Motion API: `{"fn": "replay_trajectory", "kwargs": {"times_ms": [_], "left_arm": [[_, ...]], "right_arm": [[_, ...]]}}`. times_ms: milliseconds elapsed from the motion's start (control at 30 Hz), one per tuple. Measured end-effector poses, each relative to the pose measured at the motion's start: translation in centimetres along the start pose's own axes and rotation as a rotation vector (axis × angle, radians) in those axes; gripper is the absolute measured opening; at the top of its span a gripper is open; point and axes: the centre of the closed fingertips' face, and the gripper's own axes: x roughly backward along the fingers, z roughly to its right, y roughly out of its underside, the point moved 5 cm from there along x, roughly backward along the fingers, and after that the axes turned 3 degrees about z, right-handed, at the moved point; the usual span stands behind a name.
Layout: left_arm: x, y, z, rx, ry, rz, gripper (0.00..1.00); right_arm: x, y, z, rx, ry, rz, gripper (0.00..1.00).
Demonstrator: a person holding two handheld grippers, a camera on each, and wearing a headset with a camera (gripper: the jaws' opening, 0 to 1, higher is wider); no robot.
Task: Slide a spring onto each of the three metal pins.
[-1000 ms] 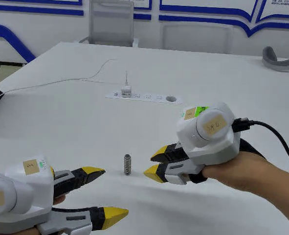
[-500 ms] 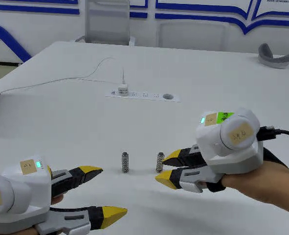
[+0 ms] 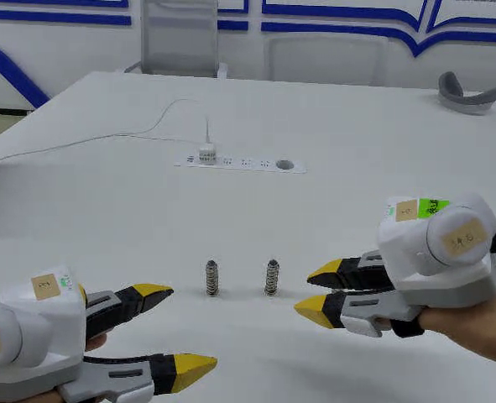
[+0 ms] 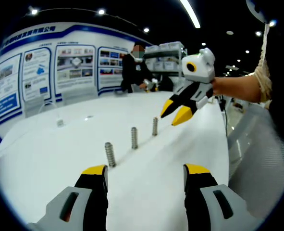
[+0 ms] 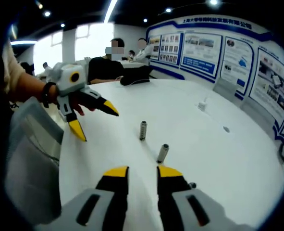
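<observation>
Fingers of the left gripper were spread wide and held nothing; those of the right gripper were parted by a narrower gap and were likewise empty. Three springs stood upright in a row on the white counter ahead of the left gripper: the nearest spring, the middle spring and the farthest spring, the last close to the yellow tips of the right gripper. Compared with the head view of one second earlier, the right gripper had drawn back toward the person's right, away from the row, uncovering a second spring where a single one had shown before (the left gripper had kept its place low at the left). Each spring stood unsupported, so each was judged to be seated over a pin, though the pins themselves were too slender to make out. With all three upright and both grippers empty and clear of them, the task appeared complete.
</observation>
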Motion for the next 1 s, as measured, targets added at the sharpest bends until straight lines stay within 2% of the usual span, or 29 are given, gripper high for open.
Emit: {"fn": "replay_trajectory", "kwargs": {"times_ms": [600, 1000], "left_arm": [[0.1, 0.3, 0.0, 0.005, -0.003, -0.012, 0.65], [0.1, 0.6, -0.1, 0.012, -0.005, -0.016, 0.66]], "right_arm": [[2.6, 2.7, 2.0, -0.064, 0.075, 0.011, 0.27], [3.6, 4.6, 2.4, -0.092, 0.107, 0.01, 0.35]]}}
